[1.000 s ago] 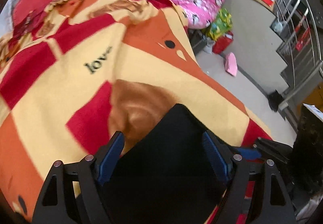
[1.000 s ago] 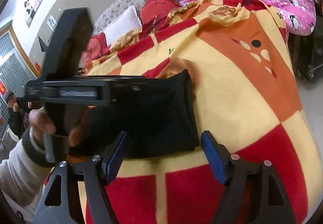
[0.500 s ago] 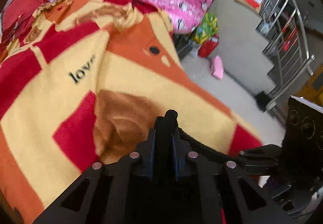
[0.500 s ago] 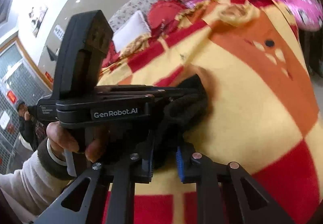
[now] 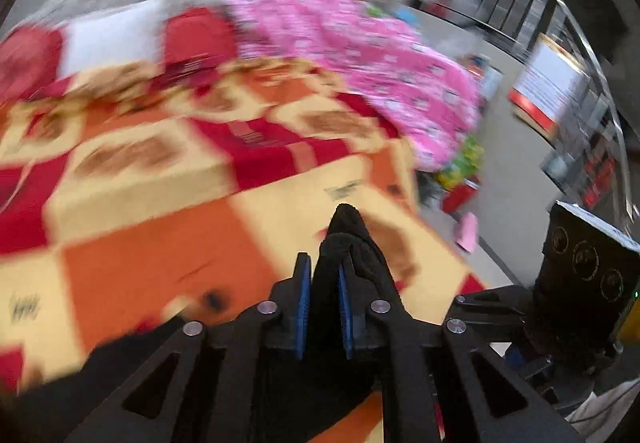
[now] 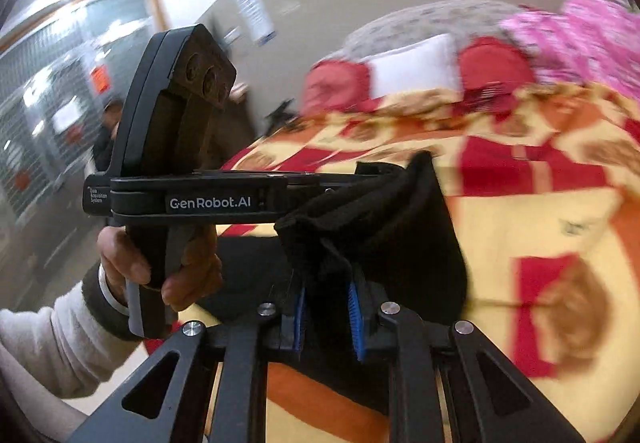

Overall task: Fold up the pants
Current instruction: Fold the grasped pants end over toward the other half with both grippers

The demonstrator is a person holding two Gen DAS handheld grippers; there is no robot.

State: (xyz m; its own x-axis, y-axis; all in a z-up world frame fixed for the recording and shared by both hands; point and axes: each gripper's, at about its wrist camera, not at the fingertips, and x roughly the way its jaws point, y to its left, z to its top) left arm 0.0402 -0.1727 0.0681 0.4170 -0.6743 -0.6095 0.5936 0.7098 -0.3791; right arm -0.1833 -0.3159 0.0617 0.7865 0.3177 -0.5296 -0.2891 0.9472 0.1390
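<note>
Left tongs [image 5: 323, 309] and right tongs [image 6: 327, 317] each clamped on black pants [image 6: 384, 227], edge raised between them, probably for folding over.

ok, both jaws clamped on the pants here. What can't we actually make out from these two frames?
- Black fabric pants, left wrist view: the left gripper body hides the lower part, so the fold state is unknown.
- Pants, right wrist view: the right gripper and the bottom edge cut off the rest.
- Checked red, orange and yellow blanket, both views: motion blur makes its printed text unreadable.
- Pink patterned quilt, left wrist view: print blurred.
</note>
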